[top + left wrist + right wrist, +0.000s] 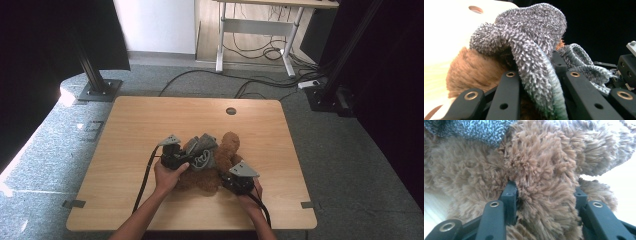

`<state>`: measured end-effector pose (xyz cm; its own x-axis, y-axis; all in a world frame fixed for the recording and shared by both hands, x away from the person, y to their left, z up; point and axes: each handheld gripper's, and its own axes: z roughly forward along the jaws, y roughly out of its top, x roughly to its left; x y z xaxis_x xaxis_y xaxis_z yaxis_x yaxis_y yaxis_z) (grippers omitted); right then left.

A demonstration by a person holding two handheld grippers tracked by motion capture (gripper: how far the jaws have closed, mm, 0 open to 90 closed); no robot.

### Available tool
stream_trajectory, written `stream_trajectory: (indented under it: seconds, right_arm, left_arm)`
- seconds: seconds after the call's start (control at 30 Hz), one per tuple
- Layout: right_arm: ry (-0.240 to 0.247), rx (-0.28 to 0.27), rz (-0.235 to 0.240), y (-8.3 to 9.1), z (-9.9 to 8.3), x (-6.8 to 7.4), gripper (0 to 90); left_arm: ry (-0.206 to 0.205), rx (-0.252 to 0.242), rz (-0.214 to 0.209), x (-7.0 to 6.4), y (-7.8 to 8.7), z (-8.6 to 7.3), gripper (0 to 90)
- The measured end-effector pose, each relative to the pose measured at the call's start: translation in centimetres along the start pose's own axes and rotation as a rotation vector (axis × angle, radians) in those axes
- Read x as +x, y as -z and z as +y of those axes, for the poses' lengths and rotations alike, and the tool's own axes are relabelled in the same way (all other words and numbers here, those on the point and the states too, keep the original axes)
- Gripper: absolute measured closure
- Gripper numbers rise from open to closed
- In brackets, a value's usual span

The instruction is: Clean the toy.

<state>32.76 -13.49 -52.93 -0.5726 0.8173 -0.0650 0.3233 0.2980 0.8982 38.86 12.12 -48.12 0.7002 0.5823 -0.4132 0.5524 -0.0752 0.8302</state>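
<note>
Frame centre: left gripper (537, 82) pinches the grey cloth (529, 37); right gripper (546, 195) pinches the brown teddy (541, 165) on the table (140, 120).

My table (150, 125) is light wood with rounded corners and a round hole (231, 111) near its far edge. A brown teddy (227, 150) lies directly on it, near the middle toward my side, with a grey cloth (202, 150) bunched on top.
</note>
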Motion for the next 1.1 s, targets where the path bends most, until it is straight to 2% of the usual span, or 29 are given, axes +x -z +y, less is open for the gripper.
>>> stream_trajectory:
  seconds: [0.13, 0.27, 0.37, 0.43, 0.47, 0.5, 0.53, 0.6, 0.77, 1.03, 1.1]
  right_arm:
    - [-0.002, -0.002, 0.004, 0.2, -0.1, -0.1, 53.8]
    - [0.016, 0.002, 0.016, 0.8, -0.4, 0.3, 53.7]
    - [0.019, 0.006, 0.003, 1.1, -0.5, 0.5, 54.2]
    - [0.021, 0.009, -0.006, 1.2, -0.5, 0.7, 54.9]
    - [0.016, 0.013, -0.003, 1.4, -0.6, 0.8, 55.2]
    - [0.016, 0.013, -0.003, 1.4, -0.6, 0.8, 55.2]
    - [0.014, 0.018, 0.006, 1.7, -0.8, 0.7, 55.3]
    - [0.009, 0.022, 0.015, 1.9, -1.0, 0.7, 55.5]
    - [0.011, 0.031, 0.027, 2.3, -1.1, 1.0, 56.1]
    - [0.02, 0.031, 0.049, 2.5, -1.3, 1.3, 56.6]
    - [0.017, 0.034, 0.058, 2.5, -1.3, 1.2, 56.6]
  left_arm:
    - [-0.001, 0.011, -0.014, -0.1, 0.1, 0.0, 74.0]
    - [-0.011, 0.031, -0.04, -0.9, 1.6, -0.6, 74.0]
    - [-0.029, 0.049, -0.024, -1.4, 2.5, -0.7, 74.2]
    - [-0.045, 0.061, -0.002, -1.9, 3.7, -0.9, 74.2]
    - [-0.053, 0.059, 0.015, -2.0, 5.0, -1.2, 74.3]
    - [-0.053, 0.059, 0.015, -2.0, 5.0, -1.2, 74.3]
    - [-0.05, 0.052, 0.032, -1.8, 6.2, -1.7, 74.2]
    - [-0.044, 0.047, 0.037, -1.6, 6.7, -1.9, 74.2]
    - [0.009, 0.02, 0.042, -0.3, 8.7, -3.3, 74.1]
    - [0.014, 0.01, 0.057, 0.2, 10.6, -4.6, 74.0]
    - [0.028, 0.007, 0.063, 0.6, 11.3, -5.0, 74.0]
